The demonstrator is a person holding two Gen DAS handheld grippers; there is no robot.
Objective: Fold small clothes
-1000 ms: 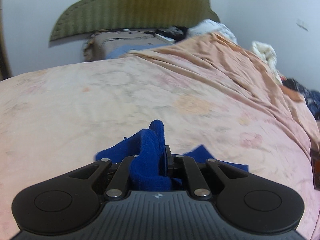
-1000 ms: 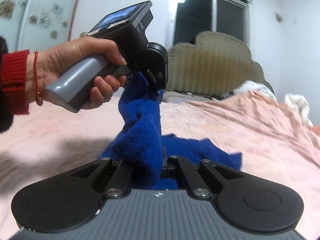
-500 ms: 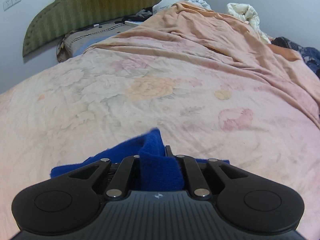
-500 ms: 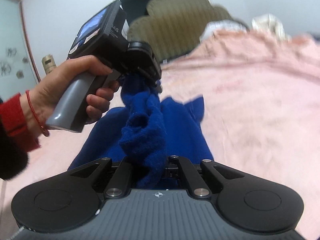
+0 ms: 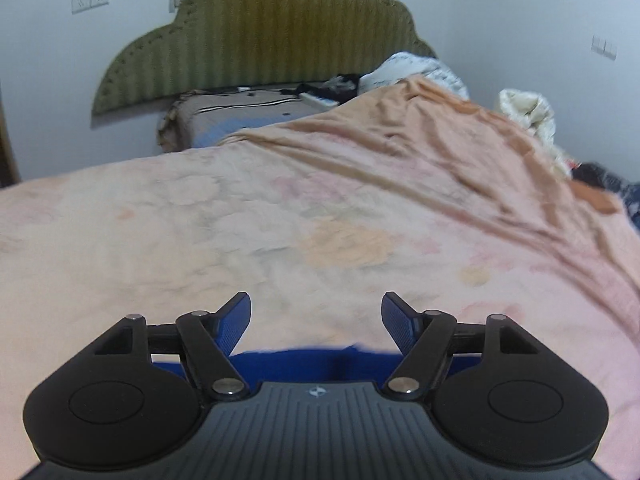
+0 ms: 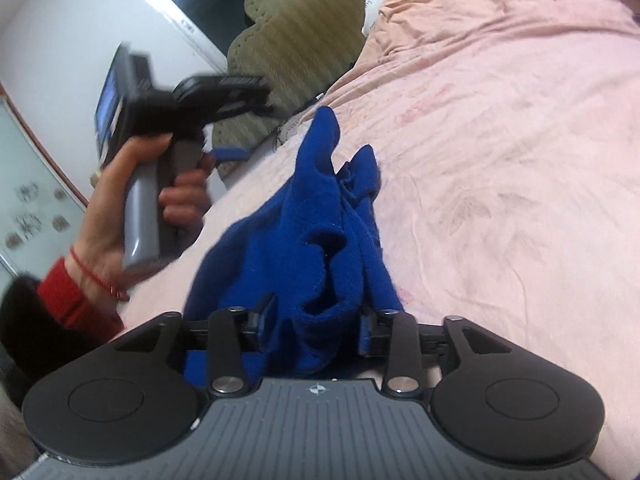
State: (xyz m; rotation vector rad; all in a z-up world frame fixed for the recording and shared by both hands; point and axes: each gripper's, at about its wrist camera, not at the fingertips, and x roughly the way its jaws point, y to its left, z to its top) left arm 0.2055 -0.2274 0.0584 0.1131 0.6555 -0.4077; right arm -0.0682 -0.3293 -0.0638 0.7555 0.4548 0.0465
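A small blue knitted garment (image 6: 316, 240) lies bunched on the pink bedspread (image 6: 500, 160). My right gripper (image 6: 316, 320) has its jaws partly apart with a fold of the garment between them. My left gripper (image 5: 316, 312) is open and empty; only a strip of the blue garment (image 5: 316, 364) shows below its fingers. In the right wrist view the left gripper (image 6: 224, 92) is held in a hand above the garment's far end, apart from it.
A green padded headboard (image 5: 276, 36) stands at the far end. A pillow and crumpled white bedding (image 5: 420, 68) lie by it. Dark clothes (image 5: 612, 188) lie at the right edge of the bed.
My left gripper has opened and let go of the garment, then lifted away. The garment has dropped onto the bed. My right gripper's jaws have spread wider around the cloth.
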